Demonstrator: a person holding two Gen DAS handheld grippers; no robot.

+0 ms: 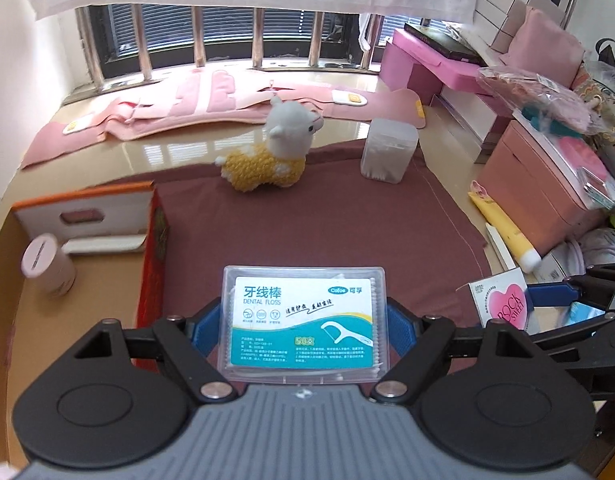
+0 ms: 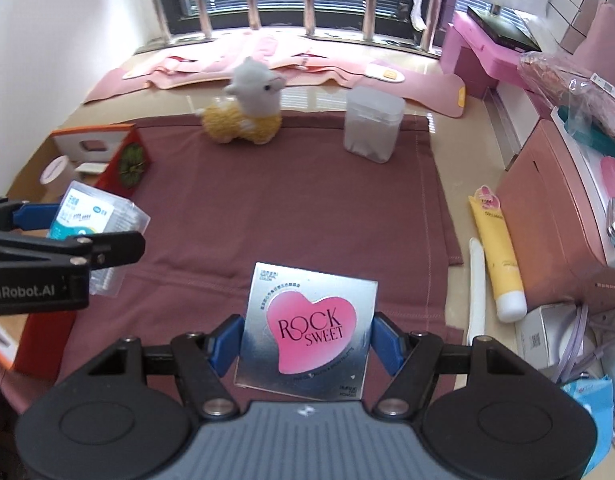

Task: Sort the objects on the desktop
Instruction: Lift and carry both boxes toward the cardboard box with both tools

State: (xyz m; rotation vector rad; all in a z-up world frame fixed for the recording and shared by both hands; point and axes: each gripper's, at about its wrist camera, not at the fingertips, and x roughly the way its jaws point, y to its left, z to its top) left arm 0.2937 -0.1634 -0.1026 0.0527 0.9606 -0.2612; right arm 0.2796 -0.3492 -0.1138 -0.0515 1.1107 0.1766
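- Dental floss box (image 1: 303, 320): clear plastic, clamped between the blue pads of the left gripper (image 1: 303, 326), held above the maroon cloth (image 1: 307, 216).
- Silver "Rock Sweet" box (image 2: 307, 328): gripped by the right gripper (image 2: 307, 338), also over the cloth.
- Left of the cloth: open cardboard box (image 1: 11, 280) holding a pink cylinder (image 1: 47, 264).
- Far edge of the cloth: alpaca plush (image 1: 271, 152), frosted cotton swab box (image 1: 389, 148).
- Right, off the cloth: yellow tube (image 2: 497, 256).

Left wrist view: set just behind the left gripper (image 1: 303, 328), looking forward and down across the maroon cloth (image 1: 327, 220) toward the barred window (image 1: 211, 36) at frame top. Right wrist view: same heading, close behind the right gripper (image 2: 307, 340). Shared: cloth, plush alpaca (image 1: 273, 148) (image 2: 247, 104), window.
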